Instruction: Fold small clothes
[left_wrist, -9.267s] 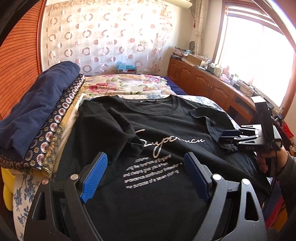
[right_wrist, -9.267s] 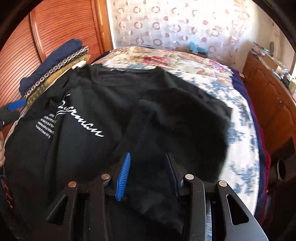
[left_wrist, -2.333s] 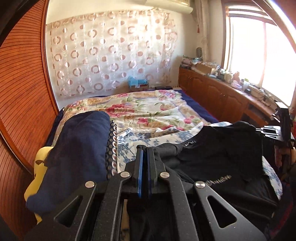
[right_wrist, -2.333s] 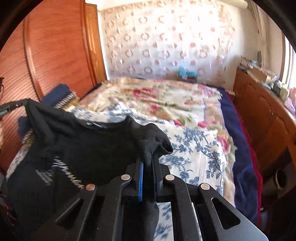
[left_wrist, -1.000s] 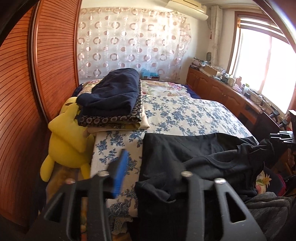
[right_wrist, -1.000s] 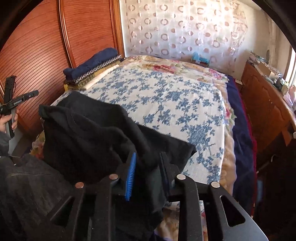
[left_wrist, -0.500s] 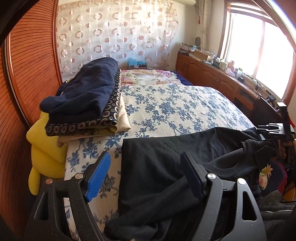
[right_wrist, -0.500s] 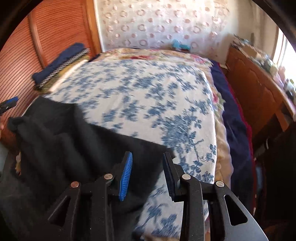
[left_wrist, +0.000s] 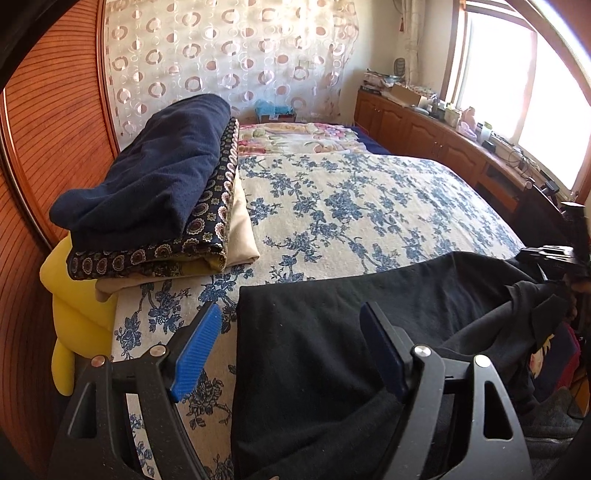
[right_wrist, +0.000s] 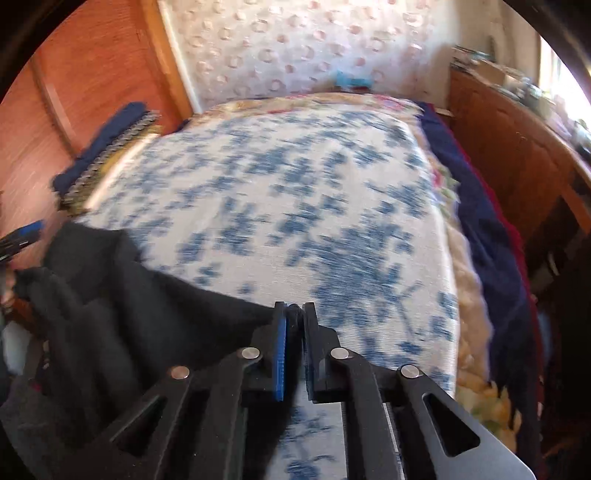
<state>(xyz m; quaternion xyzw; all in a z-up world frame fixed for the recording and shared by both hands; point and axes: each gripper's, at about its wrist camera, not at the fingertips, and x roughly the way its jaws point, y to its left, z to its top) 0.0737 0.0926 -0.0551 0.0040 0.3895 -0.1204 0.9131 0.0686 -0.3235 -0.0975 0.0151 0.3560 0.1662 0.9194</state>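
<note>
Black tee (left_wrist: 332, 332) half-folded on bed (left_wrist: 351, 206); my R gripper (right_wrist: 293, 314) closing on its corner, L gripper (left_wrist: 291, 343) wide open, folds left

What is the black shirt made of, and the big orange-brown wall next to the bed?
The black shirt looks like soft matte knit fabric, probably cotton: it drapes and creases over the bed edge and shows lint specks. The orange-brown wall looks like wood or wood-look panel with a slight sheen: fine ridges run across it in even lines. Real wood or veneer cannot be told.
</note>
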